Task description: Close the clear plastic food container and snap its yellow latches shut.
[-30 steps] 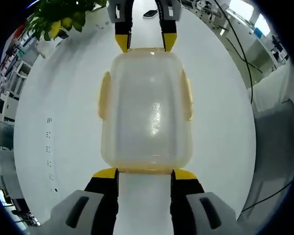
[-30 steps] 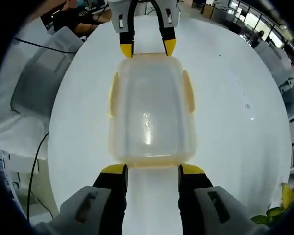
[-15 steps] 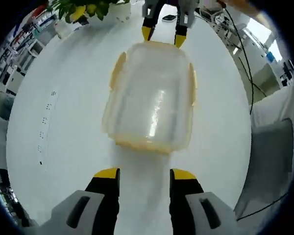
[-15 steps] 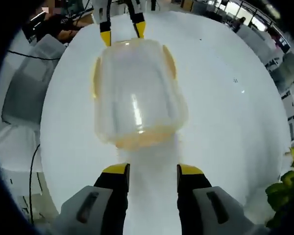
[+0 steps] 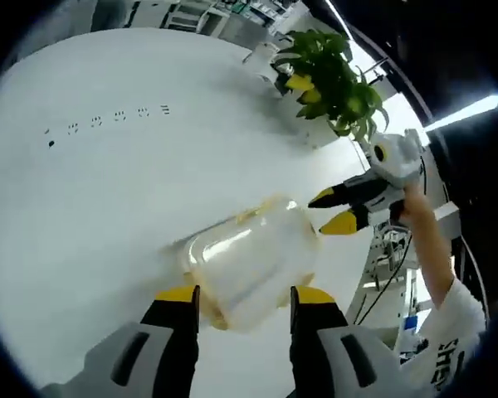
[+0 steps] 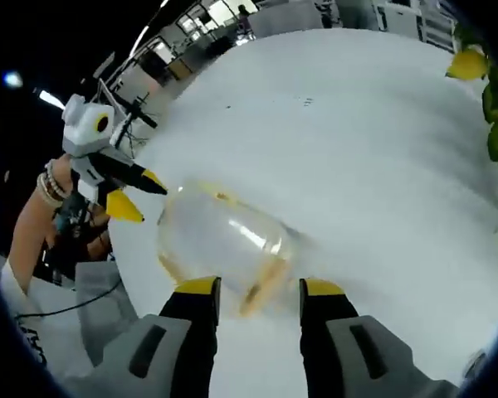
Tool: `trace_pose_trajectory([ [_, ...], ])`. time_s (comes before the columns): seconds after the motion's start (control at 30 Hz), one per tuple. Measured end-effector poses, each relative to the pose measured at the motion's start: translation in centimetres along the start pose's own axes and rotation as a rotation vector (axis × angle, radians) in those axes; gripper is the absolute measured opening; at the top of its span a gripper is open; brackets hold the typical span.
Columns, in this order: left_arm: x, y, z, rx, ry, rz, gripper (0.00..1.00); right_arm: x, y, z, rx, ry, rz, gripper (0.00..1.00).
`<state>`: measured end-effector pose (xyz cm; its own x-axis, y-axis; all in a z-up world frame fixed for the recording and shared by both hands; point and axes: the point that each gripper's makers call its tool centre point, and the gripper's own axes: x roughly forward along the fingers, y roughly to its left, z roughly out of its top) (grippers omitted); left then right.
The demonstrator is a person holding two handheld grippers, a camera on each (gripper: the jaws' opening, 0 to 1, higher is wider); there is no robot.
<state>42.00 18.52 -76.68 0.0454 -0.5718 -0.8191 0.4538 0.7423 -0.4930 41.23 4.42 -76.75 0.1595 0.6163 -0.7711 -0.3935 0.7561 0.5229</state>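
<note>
The clear container [image 5: 249,269] lies on the white surface [image 5: 91,207], just beyond the left gripper [image 5: 236,296], whose jaws stand apart. The right gripper [image 6: 251,288], jaws also apart and empty, faces it from the opposite end.

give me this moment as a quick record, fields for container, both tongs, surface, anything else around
container: clear plastic food container with yellow latches, lying on the table, blurred in both views
lid state: cannot tell through the blur
left tongs: jaws apart, container's near end between the tips; contact cannot be told
right tongs: jaws apart, container's near end between the tips; also seen beside the container in the left gripper view
surface: white table
other: green plant with yellow fruit; person's hand wearing bracelets
</note>
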Motion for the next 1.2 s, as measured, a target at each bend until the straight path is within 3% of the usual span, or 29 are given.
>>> trace_pose_trajectory([
  [0.07, 0.7, 0.2, -0.5, 0.015, 0.026, 0.023, 0.39, 0.4, 0.1, -0.6, -0.019, 0.042, -0.018, 0.34],
  [0.17, 1.7, -0.9, -1.5, 0.006, 0.062, -0.005, 0.50, 0.8, 0.0, -1.1, -0.071, 0.084, -0.054, 0.33],
  [0.2, 1.8, -0.7, -1.7, 0.023, 0.077, 0.019, 0.50, 1.1, -0.3, -1.4, -0.069, 0.108, -0.082, 0.33],
  [0.27, 1.8, -0.5, -2.0, 0.054, 0.096, 0.042, 0.47, 1.5, -0.7, -1.5, -0.093, 0.129, -0.107, 0.32],
  [0.33, 1.6, -0.2, -2.0, 0.041, 0.101, 0.058, 0.41, 1.6, -0.8, -0.2, -0.055, 0.098, -0.076, 0.31],
  [0.47, 1.1, 0.6, -2.1, 0.017, 0.113, 0.097, 0.34, 1.7, -1.4, 0.5, -0.060, 0.109, -0.080, 0.31],
  [0.53, 0.7, 1.7, -2.1, 0.036, 0.123, 0.167, 0.28, 1.7, -1.4, 0.5, -0.068, 0.110, -0.080, 0.31],
  [0.6, 0.7, 1.3, -2.0, 0.032, 0.120, 0.152, 0.27, 1.7, -1.3, 0.5, -0.094, 0.106, -0.088, 0.30],
  [0.73, 0.5, 1.6, -1.9, 0.064, 0.132, 0.195, 0.30, 1.7, -1.1, 0.2, -0.095, 0.110, -0.090, 0.30],
  [0.87, 0.8, 0.7, -2.0, 0.049, 0.144, 0.165, 0.21, 1.7, -0.7, -0.3, -0.102, 0.113, -0.095, 0.30],
  [1.2, 0.8, 0.9, -2.0, 0.065, 0.161, 0.190, 0.19, 1.8, 0.1, -1.1, -0.096, 0.115, -0.090, 0.29],
])
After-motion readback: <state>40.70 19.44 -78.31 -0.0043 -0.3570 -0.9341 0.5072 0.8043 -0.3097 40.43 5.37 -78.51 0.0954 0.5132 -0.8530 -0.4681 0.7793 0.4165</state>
